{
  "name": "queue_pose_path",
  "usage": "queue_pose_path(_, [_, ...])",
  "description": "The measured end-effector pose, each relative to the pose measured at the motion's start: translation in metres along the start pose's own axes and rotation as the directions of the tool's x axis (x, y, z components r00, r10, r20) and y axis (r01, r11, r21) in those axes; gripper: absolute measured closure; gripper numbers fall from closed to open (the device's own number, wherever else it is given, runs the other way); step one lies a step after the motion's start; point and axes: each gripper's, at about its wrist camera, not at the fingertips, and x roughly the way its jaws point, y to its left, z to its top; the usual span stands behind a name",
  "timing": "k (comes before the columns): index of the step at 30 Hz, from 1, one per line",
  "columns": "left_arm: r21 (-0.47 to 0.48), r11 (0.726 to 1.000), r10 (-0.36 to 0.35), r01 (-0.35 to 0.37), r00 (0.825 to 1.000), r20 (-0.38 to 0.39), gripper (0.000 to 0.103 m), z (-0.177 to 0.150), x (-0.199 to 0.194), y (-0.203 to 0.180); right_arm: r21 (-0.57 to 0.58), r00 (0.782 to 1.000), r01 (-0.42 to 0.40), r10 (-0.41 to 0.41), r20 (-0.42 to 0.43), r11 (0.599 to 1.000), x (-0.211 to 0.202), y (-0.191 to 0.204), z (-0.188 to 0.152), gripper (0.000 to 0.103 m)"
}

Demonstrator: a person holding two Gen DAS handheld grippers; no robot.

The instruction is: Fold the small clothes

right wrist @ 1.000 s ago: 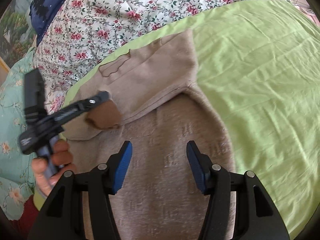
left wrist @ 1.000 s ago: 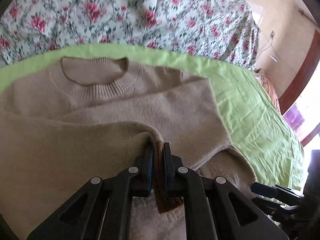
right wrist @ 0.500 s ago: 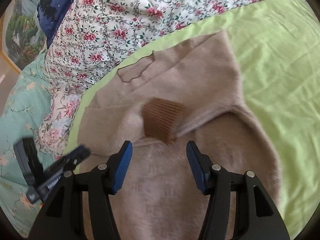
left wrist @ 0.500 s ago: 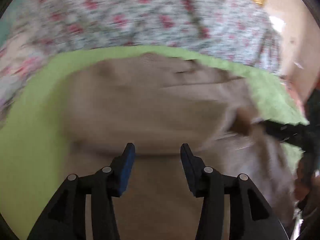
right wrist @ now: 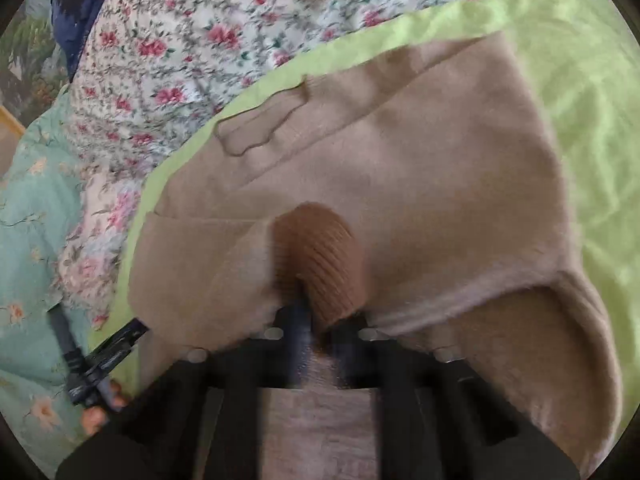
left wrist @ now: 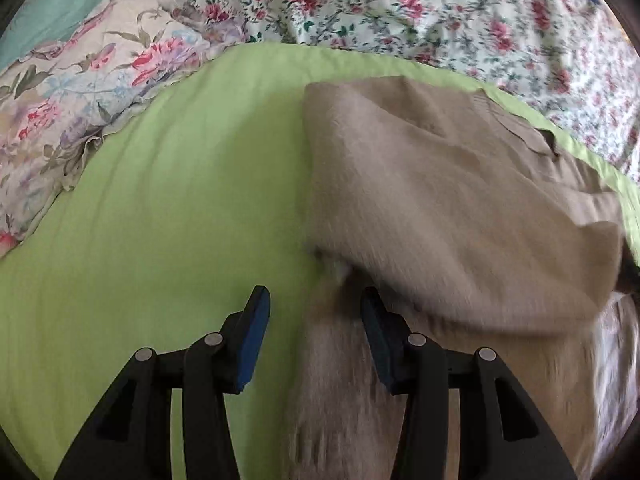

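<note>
Since a second ago I let the brown cuff (right wrist: 320, 264) go from my left gripper (left wrist: 314, 322) and swung it left; my right gripper (right wrist: 318, 320) has come in and pinched that cuff, fingers drawn together on it though blurred. Left jaws stand wide apart, nothing between them, one blue pad (left wrist: 253, 336) over bare sheet, the other over knit. The beige sweater (left wrist: 452, 208) lies on the green sheet (left wrist: 168, 208), both sleeves folded across the body, its left edge running straight up from between my left fingers. Collar (right wrist: 260, 124) lies near the sheet's far edge. Open green lies left of the sweater and to its right (right wrist: 592, 112). Floral bedding (left wrist: 400, 4) borders beyond.
</note>
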Motion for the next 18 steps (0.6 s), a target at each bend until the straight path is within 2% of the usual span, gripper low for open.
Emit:
queue_pose_path(4, [-0.041,0.999,0.029,-0.028,0.999,0.026,0.054,0.02,0.007,0.004,-0.048,0.99,-0.063,0.069,0.124,0.997,-0.041,0.021,0.024,0.095])
queue_pose_path(7, [-0.06,0.998,0.03,-0.028,0.999,0.021,0.053,0.02,0.013,0.007,-0.039,0.981,-0.045,0.052,0.189,0.998,-0.069,0.016,0.038,0.095])
queue_pose_path(10, [-0.03,0.997,0.066,-0.065,0.997,0.026,0.053,0.014,0.014,0.0,-0.007,0.99,0.026,-0.025,0.139,1.0,-0.057,-0.007,0.039,0.095])
queue_pose_path(13, [-0.034,0.997,0.065,-0.063,0.997,0.043,0.053,0.014,0.01,0.002,0.021,0.994,0.085,-0.086,0.062,0.996,-0.035,-0.026,0.035,0.095])
queue_pose_path(18, [-0.052,0.997,0.052,-0.051,0.998,0.026,0.053,0.012,0.014,0.007,0.017,0.991,0.117,-0.118,0.059,0.993,-0.03,-0.032,0.037,0.095])
